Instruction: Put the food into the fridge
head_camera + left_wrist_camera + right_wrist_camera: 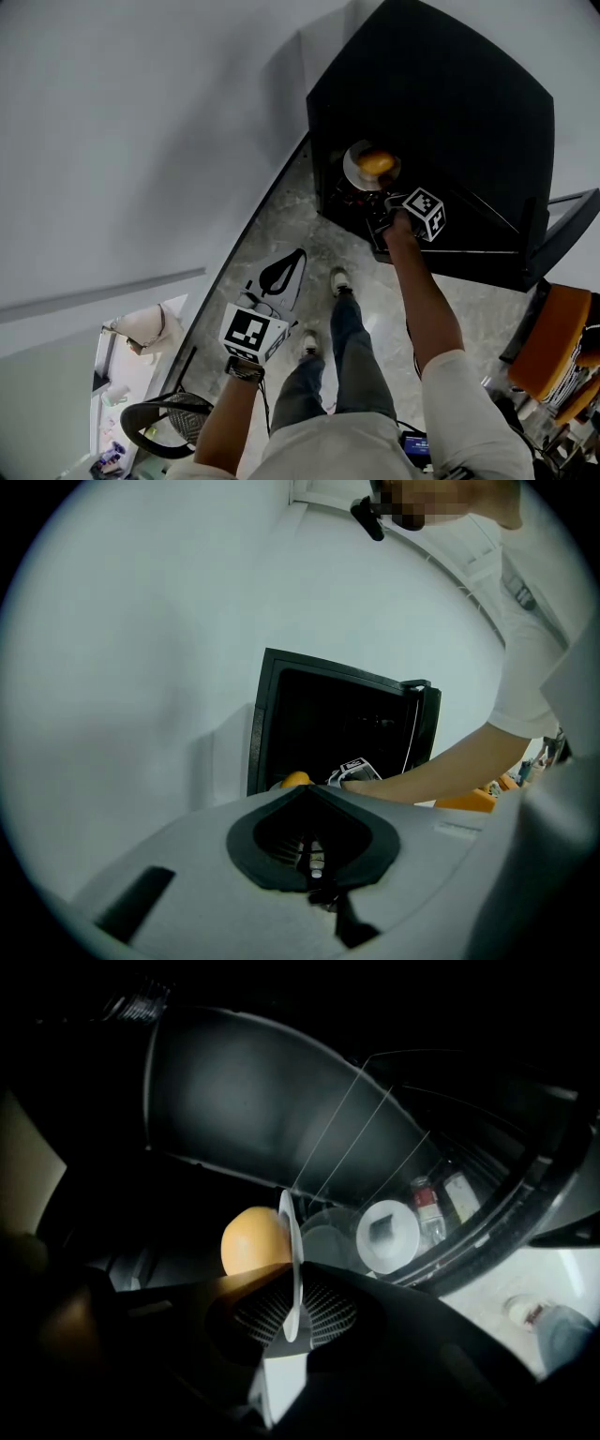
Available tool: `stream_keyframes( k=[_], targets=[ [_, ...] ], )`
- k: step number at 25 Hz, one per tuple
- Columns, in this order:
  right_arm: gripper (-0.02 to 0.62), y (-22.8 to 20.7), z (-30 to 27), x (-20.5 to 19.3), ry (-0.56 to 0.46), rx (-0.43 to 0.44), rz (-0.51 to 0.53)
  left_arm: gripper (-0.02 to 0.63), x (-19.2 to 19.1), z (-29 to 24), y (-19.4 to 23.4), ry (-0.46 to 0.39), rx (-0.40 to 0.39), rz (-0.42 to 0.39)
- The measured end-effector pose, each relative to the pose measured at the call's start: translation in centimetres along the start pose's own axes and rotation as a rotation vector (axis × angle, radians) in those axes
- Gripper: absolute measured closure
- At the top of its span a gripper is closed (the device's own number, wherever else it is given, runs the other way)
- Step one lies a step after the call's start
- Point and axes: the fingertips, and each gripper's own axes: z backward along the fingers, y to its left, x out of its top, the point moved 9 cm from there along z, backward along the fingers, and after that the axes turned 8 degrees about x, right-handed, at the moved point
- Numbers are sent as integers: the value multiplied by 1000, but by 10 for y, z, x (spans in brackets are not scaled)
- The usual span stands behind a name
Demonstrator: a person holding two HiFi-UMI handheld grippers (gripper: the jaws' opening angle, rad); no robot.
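The black fridge point(441, 103) stands open on the floor. My right gripper point(384, 202) reaches into it and is shut on the rim of a white plate point(356, 171) that carries a round orange food point(376, 162). In the right gripper view the plate point(291, 1241) shows edge-on between the jaws, with the orange food point(249, 1239) on its left side. My left gripper point(286, 272) hangs low to the left, away from the fridge, jaws together and holding nothing. From the left gripper view the fridge point(319, 724) and the orange food point(294, 780) lie ahead.
Inside the fridge are a clear shelf, a white round lid point(387, 1237) and small bottles point(427, 1208). The fridge door point(572, 230) swings out to the right. An orange chair point(562, 347) stands at right, a black round stool point(169, 422) at lower left. The person's shoes point(339, 279) face the fridge.
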Motion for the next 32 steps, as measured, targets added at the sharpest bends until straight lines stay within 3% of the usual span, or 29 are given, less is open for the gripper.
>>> stream_keyframes(
  k=[7, 9, 11, 13, 15, 18, 32],
  targets=[
    [572, -4, -8, 7, 32, -26, -4, 609, -7, -2, 0, 16, -2, 6],
    [565, -3, -11, 10, 49, -45, 41, 609, -8, -3, 0, 18, -4, 8],
    [517, 3, -12, 15, 54, -93, 108, 609, -9, -5, -1, 20, -8, 10],
    [398, 12, -12, 20, 48, -120, 164, 609, -11, -6, -4, 21, -14, 12],
    [370, 16, -11, 24, 46, -127, 196, 609, -13, -7, -6, 23, -22, 14],
    [362, 15, -6, 28, 41, -139, 222, 609, -17, -7, -9, 27, -31, 16],
    [360, 6, 16, 24, 33, -84, 142, 609, -15, -8, -13, 24, -43, 5]
  ],
)
